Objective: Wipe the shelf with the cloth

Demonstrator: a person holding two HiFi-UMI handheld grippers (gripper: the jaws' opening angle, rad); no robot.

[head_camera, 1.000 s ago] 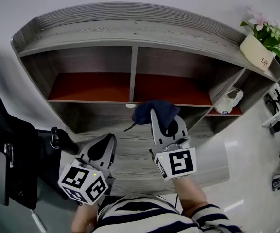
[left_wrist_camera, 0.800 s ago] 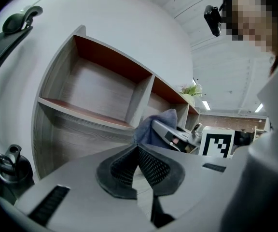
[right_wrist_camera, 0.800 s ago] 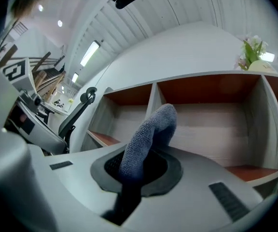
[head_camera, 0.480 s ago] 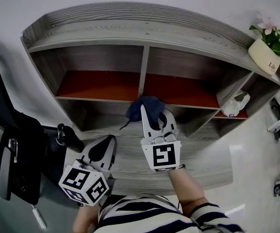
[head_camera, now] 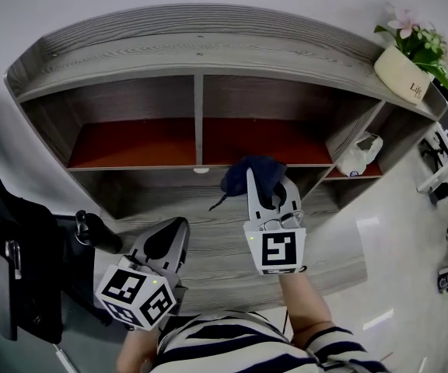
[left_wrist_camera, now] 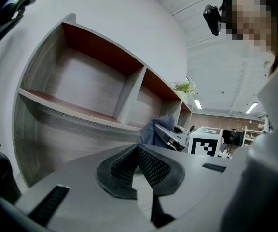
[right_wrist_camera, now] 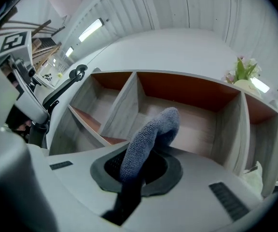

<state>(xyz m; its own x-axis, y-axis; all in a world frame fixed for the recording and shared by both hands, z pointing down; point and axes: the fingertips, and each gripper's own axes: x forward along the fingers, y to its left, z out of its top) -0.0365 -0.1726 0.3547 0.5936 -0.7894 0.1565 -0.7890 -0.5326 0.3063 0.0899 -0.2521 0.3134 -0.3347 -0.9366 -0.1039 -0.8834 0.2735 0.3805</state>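
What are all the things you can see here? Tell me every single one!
shelf: one, grey wood with red-brown boards, against the white wall
cloth: one, dark blue, in front of the shelf's middle
flower pot: one, cream with pink flowers, on the shelf's top, right end
plastic bag: one, white, on the board in the rightmost compartment
chair: one, black, left of the shelf
left gripper: one, grey, jaws together and empty, low in front of the shelf
right gripper: one, grey, jaws shut on the cloth
striped shirt: one, dark and white, bottom edge
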